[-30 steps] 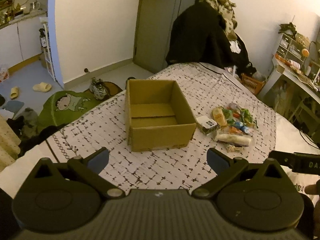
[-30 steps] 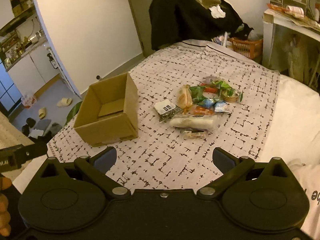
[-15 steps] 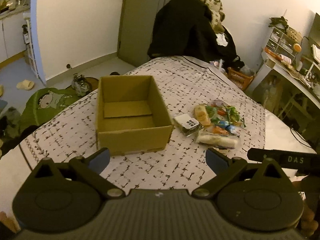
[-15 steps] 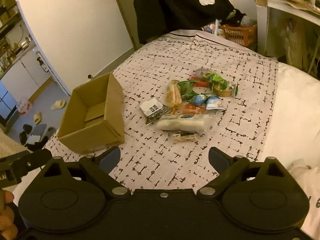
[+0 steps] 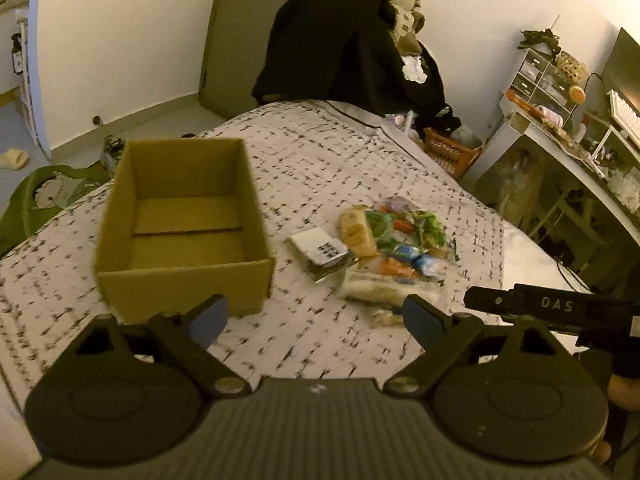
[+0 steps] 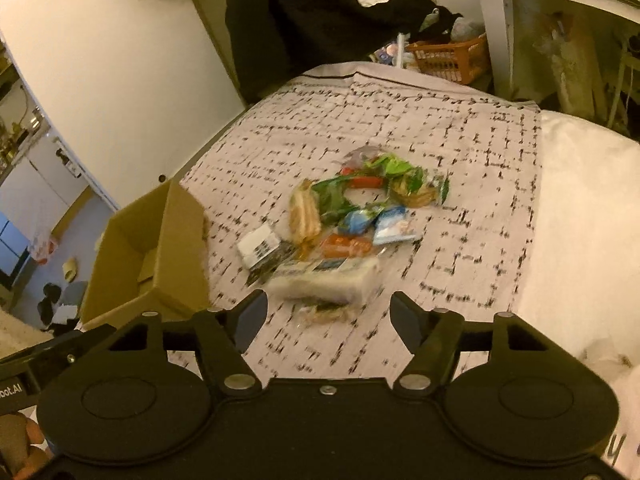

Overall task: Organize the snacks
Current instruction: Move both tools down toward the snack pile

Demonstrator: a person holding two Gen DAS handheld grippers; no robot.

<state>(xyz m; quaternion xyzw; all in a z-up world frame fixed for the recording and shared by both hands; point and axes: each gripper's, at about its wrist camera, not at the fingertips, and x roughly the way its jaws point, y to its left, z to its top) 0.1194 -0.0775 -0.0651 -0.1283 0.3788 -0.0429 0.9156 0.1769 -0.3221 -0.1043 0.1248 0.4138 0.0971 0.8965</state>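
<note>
Claws come nearest in both wrist views: the left gripper (image 5: 316,316) has its jaws spread wide with nothing between them, though they have just been closing a little, and the right gripper (image 6: 329,322) has its jaws at a narrower gap, also just closing, with no pad pressing on anything. Just ahead of the right claw, in line with the gap, lies a small blurred packet (image 6: 324,314), and touching it beyond is a long pale wrapped snack (image 6: 326,282). The rest of the snack pile (image 6: 360,208) spreads farther out: a white packet with a barcode (image 6: 259,247) to the left, then orange, blue and green wrappers. Ahead and left of the left claw stands the open cardboard box (image 5: 184,226), upright, its inside bare; the pile lies ahead and right of that claw. All rest on a patterned bedspread (image 5: 320,168). Farthest off, dark clothes (image 5: 348,44) hang at the bed's end.
</note>
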